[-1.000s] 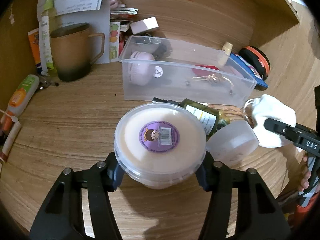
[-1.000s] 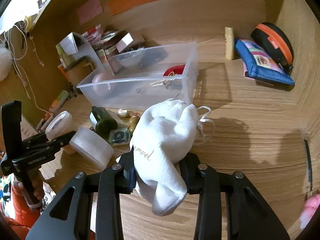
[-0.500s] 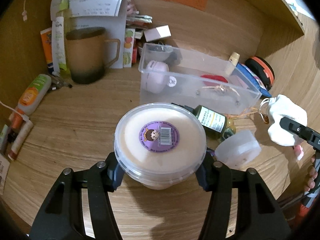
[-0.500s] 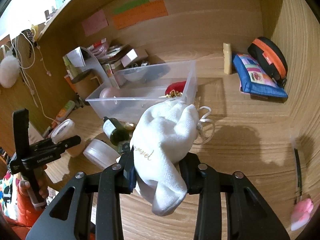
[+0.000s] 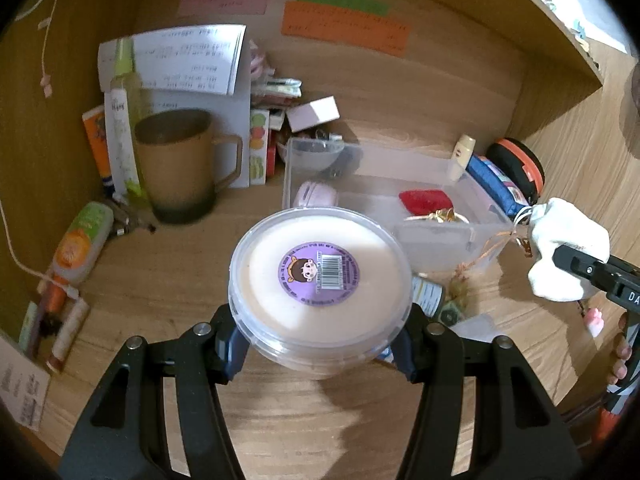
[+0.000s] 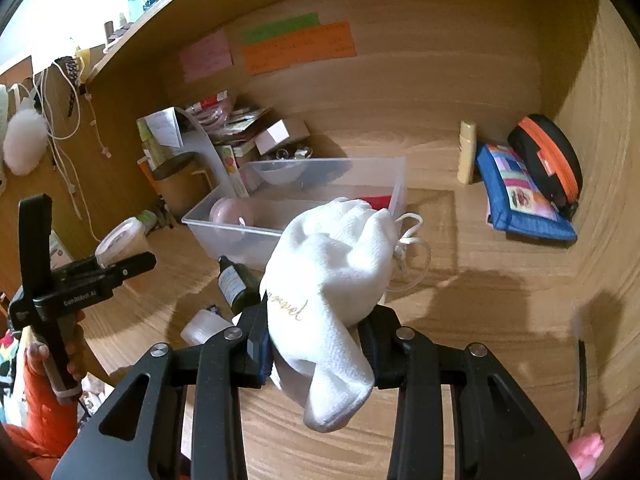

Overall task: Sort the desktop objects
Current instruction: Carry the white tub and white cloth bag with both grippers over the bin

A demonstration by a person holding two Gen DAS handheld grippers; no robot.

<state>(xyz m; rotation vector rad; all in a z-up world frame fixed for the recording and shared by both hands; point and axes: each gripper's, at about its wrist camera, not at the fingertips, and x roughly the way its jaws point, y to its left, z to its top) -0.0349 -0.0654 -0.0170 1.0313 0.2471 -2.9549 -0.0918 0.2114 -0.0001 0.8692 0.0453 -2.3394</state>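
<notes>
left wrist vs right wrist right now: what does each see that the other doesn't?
Left wrist only: the purple barcode sticker on the tub's lid, and the green-orange tube lying at the desk's left edge.
Right wrist only: the gold script on the white cloth pouch, and a white fluffy ball hanging at left.
Both: the clear plastic bin, brown mug, blue pouch, round tub and both tools' loads.

The desk (image 6: 500, 320) is light brown wood with wavy lines in it. A wooden back wall (image 6: 420, 92) stands behind it, and a wooden side wall (image 6: 608, 140) is on the right. Pink, green and orange paper notes (image 5: 344, 28) stick to the back wall. A shelf (image 5: 560, 20) sits on top. Bright light (image 6: 80, 0) shines above.
</notes>
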